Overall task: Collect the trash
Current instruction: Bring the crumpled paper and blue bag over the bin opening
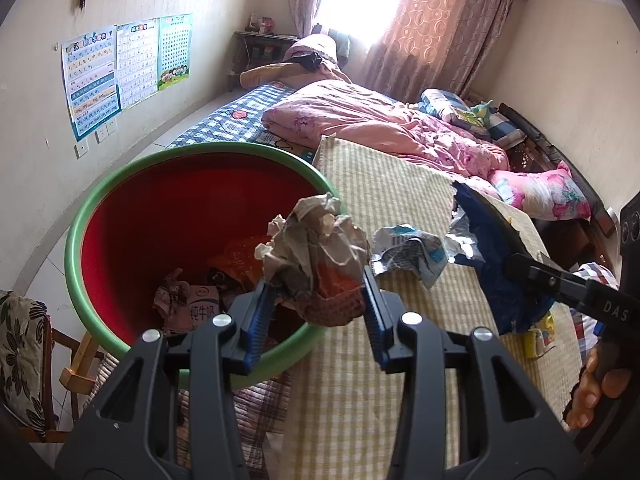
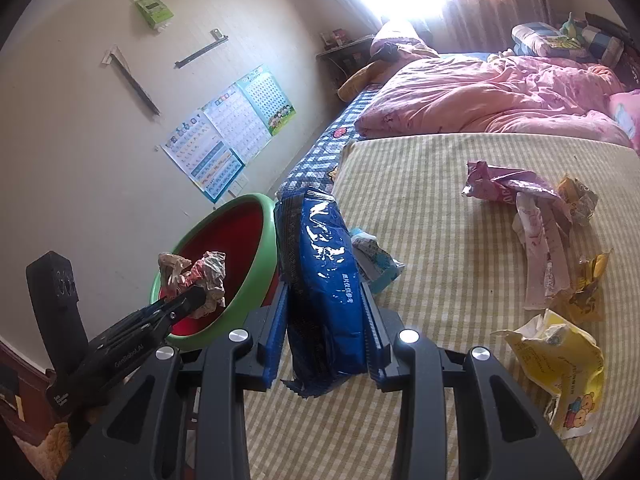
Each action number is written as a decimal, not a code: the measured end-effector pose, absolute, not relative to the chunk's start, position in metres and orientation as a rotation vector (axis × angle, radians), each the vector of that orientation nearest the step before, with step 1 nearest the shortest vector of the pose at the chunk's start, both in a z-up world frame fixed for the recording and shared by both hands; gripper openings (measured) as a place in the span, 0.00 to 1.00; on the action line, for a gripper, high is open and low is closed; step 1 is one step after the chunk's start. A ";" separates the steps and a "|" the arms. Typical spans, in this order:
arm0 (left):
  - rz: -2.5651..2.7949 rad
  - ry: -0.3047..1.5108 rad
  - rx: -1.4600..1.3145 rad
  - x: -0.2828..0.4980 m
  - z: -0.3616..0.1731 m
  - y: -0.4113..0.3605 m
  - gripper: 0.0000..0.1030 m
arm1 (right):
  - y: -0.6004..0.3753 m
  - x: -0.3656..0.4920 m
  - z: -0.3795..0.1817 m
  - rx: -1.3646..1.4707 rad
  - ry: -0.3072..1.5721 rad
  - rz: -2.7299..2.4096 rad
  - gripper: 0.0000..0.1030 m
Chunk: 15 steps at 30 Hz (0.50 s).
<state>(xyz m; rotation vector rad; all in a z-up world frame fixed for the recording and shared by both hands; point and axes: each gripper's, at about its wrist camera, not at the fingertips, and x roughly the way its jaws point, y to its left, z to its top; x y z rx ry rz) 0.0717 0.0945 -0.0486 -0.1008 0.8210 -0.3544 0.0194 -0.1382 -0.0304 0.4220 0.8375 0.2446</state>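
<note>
Left gripper (image 1: 320, 280) clamped on a crumpled paper wad (image 1: 316, 256), held over the near rim of the red basin (image 1: 160, 208) with green lip, which sits at the bed's edge, wall close behind. Basin already holds a milk carton (image 1: 200, 308) and wrappers. Right gripper (image 2: 326, 300) clamped on a blue foil packet (image 2: 324, 264), above the striped mat (image 2: 420, 208), just beside the basin. Only the right wrist view shows loose trash further right on the mat: yellow wrapper (image 2: 556, 364), pink wrapper (image 2: 516, 196). White-blue wrapper (image 1: 408, 248) lies between the grippers. Pink quilt (image 1: 380, 120) beyond.
</note>
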 end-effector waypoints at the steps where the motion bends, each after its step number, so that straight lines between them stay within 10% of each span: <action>1: -0.355 0.821 -0.101 0.072 -0.049 0.095 0.39 | -0.137 0.020 -0.030 0.422 0.838 0.243 0.33; 15: -0.355 0.814 -0.092 0.088 -0.049 0.118 0.39 | -0.115 0.028 -0.029 0.417 0.835 0.228 0.33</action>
